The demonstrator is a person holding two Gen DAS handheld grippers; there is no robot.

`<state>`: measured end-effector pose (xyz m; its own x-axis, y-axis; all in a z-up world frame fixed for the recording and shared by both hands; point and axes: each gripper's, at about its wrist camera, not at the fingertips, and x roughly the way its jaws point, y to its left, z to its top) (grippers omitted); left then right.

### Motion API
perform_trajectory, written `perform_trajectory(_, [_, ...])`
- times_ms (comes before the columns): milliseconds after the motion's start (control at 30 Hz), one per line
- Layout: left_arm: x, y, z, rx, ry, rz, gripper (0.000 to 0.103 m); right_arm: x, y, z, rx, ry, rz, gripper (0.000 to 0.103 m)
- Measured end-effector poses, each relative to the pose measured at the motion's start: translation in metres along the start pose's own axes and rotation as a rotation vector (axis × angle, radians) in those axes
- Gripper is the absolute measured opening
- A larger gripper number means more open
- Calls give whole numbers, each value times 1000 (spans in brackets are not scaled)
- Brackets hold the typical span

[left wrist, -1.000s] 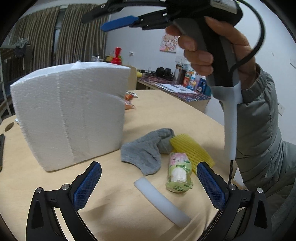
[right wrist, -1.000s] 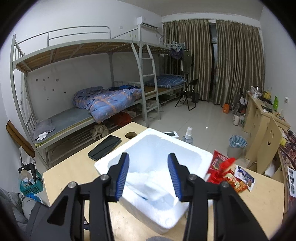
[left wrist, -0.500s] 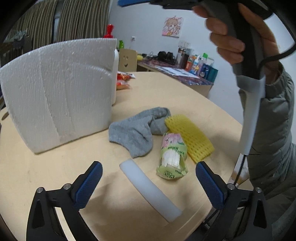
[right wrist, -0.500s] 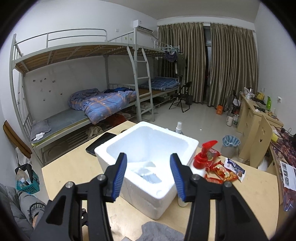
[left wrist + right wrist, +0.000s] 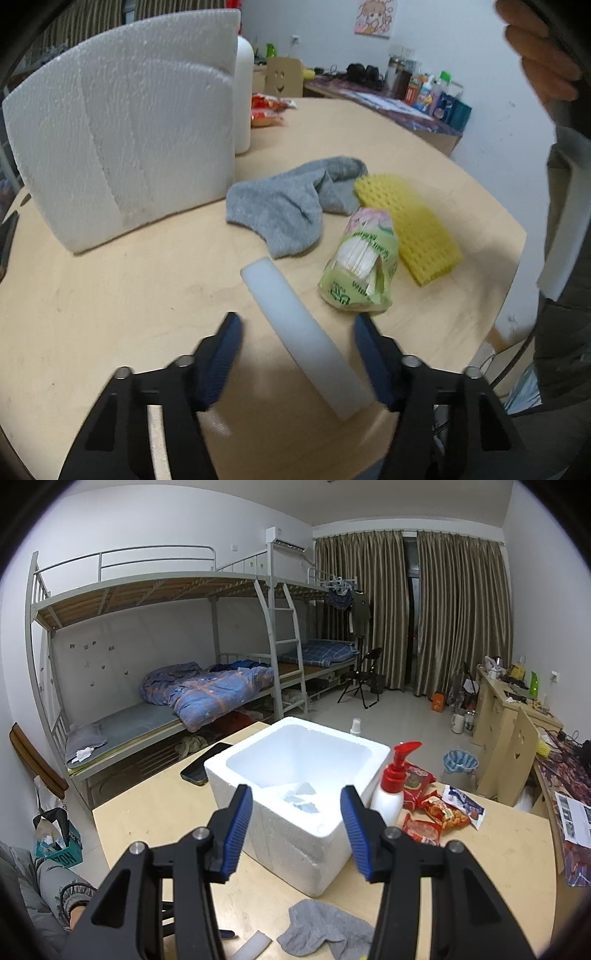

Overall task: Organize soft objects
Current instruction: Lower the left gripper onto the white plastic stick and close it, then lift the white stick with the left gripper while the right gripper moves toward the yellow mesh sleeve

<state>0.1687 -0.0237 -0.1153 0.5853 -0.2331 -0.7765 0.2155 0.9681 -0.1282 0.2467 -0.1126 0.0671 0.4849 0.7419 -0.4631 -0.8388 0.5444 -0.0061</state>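
Observation:
A white foam strip (image 5: 295, 325) lies on the wooden table between the fingers of my left gripper (image 5: 299, 350). Its jaws are closing, with a gap still showing at the left pad. Just beyond lie a grey sock (image 5: 284, 206), a green tissue packet (image 5: 362, 266) and a yellow foam net (image 5: 410, 221). A white foam box (image 5: 122, 140) stands at the left. My right gripper (image 5: 296, 805) hovers open with nothing in it, short of the foam box (image 5: 332, 738); the sock (image 5: 325, 930) and the strip's end (image 5: 255, 947) show below it.
A red-topped pump bottle (image 5: 391, 790) and snack packets (image 5: 439, 812) sit right of the box, a dark phone (image 5: 201, 764) to its left. The table's curved edge (image 5: 509, 258) runs close behind the yellow net. A person's hand (image 5: 543, 66) shows top right.
My left gripper sank and tipped down over the white strip, and its jaws narrowed around it. The right gripper drew back from the foam box, which now looks farther off.

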Motion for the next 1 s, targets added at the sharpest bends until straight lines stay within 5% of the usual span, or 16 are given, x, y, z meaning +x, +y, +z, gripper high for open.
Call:
perform_trajectory(400, [4, -13, 0, 22, 13, 77, 31, -41, -6, -27, 34, -46, -65, 70])
perform_trajectory(1000, [-6, -16, -5, 30, -29, 78, 19, -77, 8, -71, 40, -58, -147, 80])
